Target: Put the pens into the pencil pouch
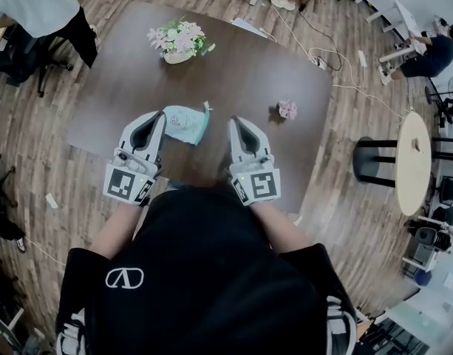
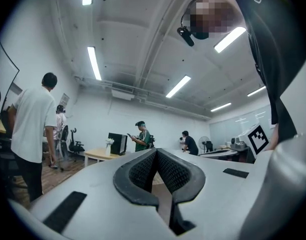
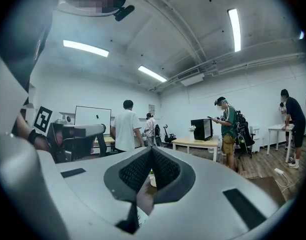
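Note:
A light blue pencil pouch (image 1: 186,123) lies on the dark brown table (image 1: 241,72), near its front edge. My left gripper (image 1: 159,118) is held just left of the pouch, and my right gripper (image 1: 236,122) a little to its right. Both point away from me over the table, both are shut, and nothing is between their jaws. In the left gripper view the left gripper (image 2: 156,152) has its pads meeting at the tips; the right gripper (image 3: 152,149) looks the same in the right gripper view. I cannot make out any pens.
A bowl of flowers (image 1: 179,40) stands at the table's far side. A small pink object (image 1: 287,109) lies to the right. A round light table (image 1: 413,161) and stool stand at the right. Several people stand or sit around the room.

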### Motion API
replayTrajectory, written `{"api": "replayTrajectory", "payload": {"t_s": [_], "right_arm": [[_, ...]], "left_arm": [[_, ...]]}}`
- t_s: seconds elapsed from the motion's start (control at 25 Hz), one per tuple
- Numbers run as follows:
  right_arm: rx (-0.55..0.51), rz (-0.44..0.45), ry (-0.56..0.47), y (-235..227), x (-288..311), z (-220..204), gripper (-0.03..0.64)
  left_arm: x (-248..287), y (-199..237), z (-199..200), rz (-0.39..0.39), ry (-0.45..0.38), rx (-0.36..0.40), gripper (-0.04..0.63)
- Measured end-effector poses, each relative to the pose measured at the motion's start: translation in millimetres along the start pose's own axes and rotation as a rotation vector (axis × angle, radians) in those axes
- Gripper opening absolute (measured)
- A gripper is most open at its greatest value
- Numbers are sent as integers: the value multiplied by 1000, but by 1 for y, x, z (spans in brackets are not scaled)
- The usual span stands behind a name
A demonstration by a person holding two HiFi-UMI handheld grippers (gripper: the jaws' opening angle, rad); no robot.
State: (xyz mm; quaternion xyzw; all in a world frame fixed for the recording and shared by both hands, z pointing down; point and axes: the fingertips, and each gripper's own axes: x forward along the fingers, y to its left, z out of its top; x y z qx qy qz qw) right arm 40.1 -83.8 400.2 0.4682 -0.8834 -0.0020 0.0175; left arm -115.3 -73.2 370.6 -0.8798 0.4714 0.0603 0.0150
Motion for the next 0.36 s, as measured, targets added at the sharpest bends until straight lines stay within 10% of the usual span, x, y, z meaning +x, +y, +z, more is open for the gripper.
{"api": "replayTrajectory", "payload": {"t_s": [0.36], "right_arm": [[7,-12,2,-4,5,-2,-2]], "left_arm": [[5,3,3,-3,-10,6,3]]}}
